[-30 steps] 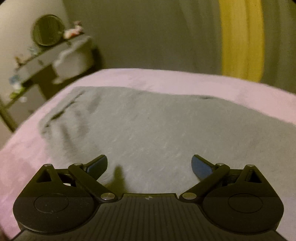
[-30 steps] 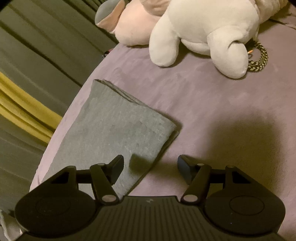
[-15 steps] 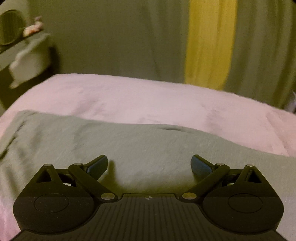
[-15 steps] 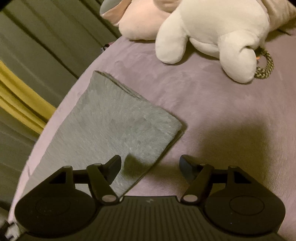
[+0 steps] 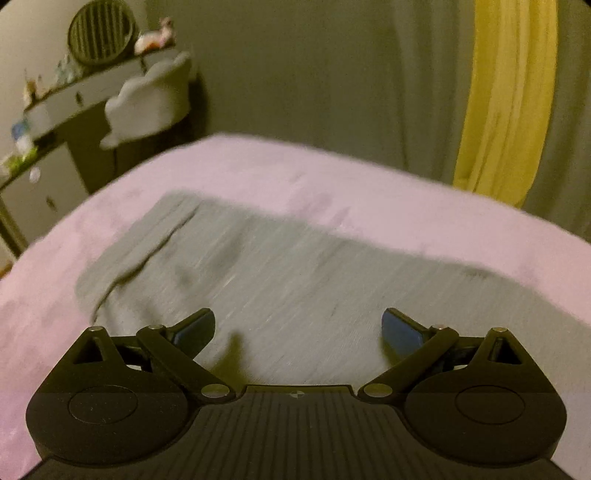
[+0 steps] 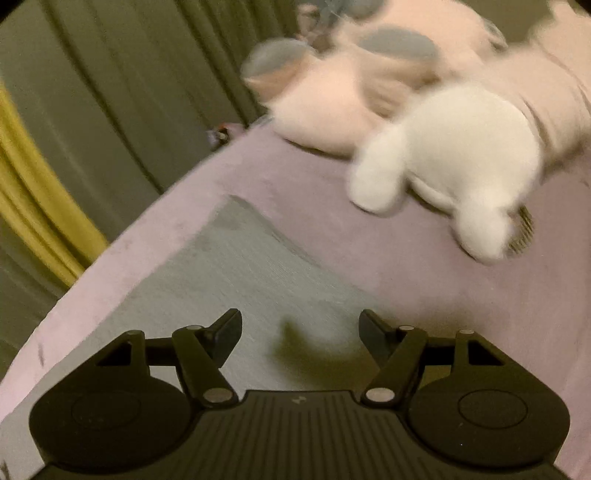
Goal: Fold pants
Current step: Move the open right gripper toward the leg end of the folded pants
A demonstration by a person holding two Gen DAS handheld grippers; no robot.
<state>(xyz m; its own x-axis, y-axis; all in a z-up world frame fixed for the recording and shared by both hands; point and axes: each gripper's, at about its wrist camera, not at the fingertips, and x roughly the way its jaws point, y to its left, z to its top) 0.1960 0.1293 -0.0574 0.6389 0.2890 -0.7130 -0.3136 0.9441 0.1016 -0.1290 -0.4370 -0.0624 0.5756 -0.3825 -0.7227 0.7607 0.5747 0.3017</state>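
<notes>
Your left view shows things the right one does not: a shelf (image 5: pixel 92 92) with a round fan (image 5: pixel 101 35) in the upper left of the frame, and a yellow curtain (image 5: pixel 506 103) at the upper right. Your right view shows soft toys at the top of the frame: a white plush toy (image 6: pixel 461 158) and a pink plush toy (image 6: pixel 332 107), both fuzzy and blurred.

Both views show the gray pants (image 5: pixel 295 280), folded flat on the bed (image 5: pixel 295 177), which has a soft pink cover. The pants fill the middle of each frame. In the right view their folded edge runs slanted toward the lower right.

Your left hand-held gripper (image 5: pixel 298 328) is open wide with nothing in it. Your right hand-held gripper (image 6: pixel 300 330) is open too, above the pants and not pinching them.
</notes>
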